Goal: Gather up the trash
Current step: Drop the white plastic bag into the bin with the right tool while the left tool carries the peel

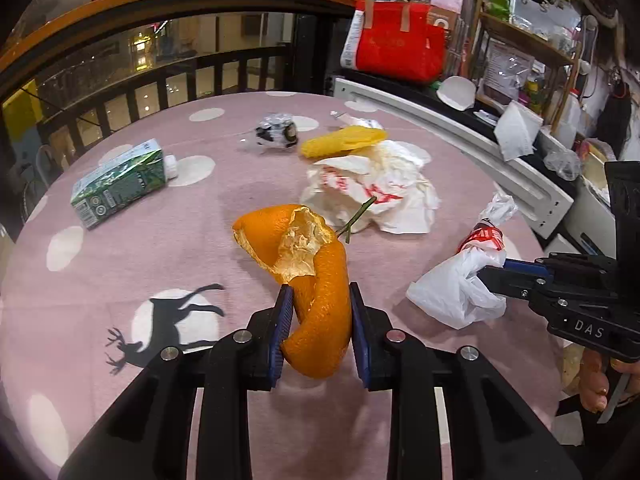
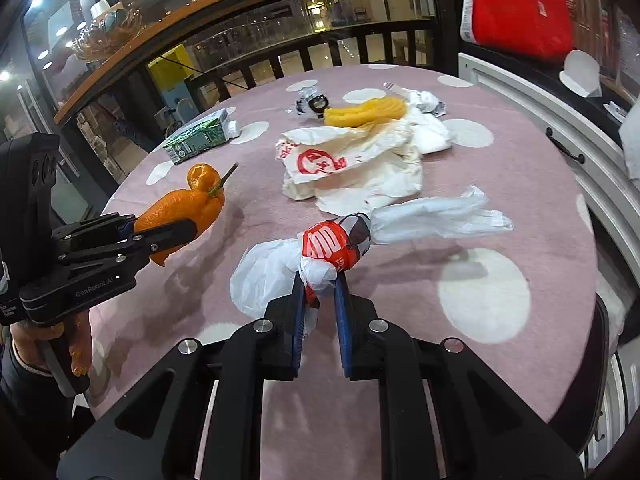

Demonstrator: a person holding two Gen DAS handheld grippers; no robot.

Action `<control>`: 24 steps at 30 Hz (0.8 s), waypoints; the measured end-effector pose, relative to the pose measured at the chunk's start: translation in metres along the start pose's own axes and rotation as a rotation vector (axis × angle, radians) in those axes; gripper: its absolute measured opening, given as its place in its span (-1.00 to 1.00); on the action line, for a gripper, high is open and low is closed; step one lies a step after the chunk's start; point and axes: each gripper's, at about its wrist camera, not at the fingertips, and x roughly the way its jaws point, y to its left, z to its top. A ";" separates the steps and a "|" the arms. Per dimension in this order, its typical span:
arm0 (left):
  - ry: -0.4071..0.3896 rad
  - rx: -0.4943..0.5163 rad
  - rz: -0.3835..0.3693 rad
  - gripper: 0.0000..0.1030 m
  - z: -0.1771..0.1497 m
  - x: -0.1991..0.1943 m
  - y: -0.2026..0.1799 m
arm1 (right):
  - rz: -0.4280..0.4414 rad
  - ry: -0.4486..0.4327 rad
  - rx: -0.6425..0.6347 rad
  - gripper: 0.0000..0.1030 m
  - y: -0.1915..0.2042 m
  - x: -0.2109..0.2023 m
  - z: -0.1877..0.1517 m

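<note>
My left gripper (image 1: 318, 300) is shut on an orange peel (image 1: 304, 256) with a green stem and holds it just above the pink table; it also shows in the right wrist view (image 2: 180, 210). My right gripper (image 2: 320, 284) is shut on a white plastic bag with red print (image 2: 320, 248), lifted at the table's near side; the bag also shows in the left wrist view (image 1: 460, 284). Farther back lie a crumpled white wrapper with red print (image 2: 348, 168), a yellow peel (image 2: 364, 112), a green carton (image 1: 120, 184) and a small clear wrapper (image 1: 276, 130).
The round table has a pink cloth with white dots (image 2: 520, 200). A dark railing (image 1: 160, 76) runs behind it. A white cabinet (image 1: 480, 148) and cluttered shelves with a red bag (image 1: 400, 40) stand at the right.
</note>
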 end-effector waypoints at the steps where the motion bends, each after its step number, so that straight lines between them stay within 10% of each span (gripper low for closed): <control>1: -0.003 0.003 -0.006 -0.47 0.000 -0.001 -0.004 | -0.004 -0.003 0.003 -0.70 -0.004 -0.004 -0.001; 24: -0.045 0.142 -0.299 -0.47 0.020 0.000 -0.144 | -0.476 -0.026 0.211 -0.70 -0.181 -0.094 -0.073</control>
